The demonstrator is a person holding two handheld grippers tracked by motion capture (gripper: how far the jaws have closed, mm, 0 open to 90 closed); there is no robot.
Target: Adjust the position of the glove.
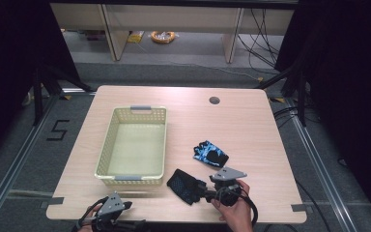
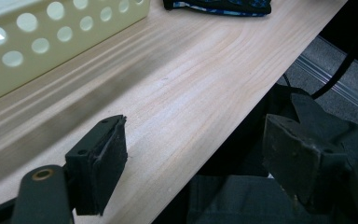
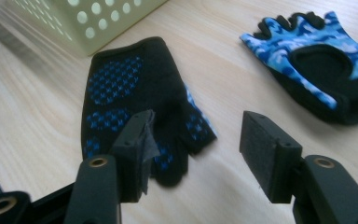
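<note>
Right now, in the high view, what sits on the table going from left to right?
Pale yellow perforated plastic basket → black glove with blue dotted palm → blue camouflage fingerless glove.

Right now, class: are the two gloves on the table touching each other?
Apart. The right gripper view shows bare wood between the palm-down glove and the camouflage glove; the high view shows that gap too.
</note>
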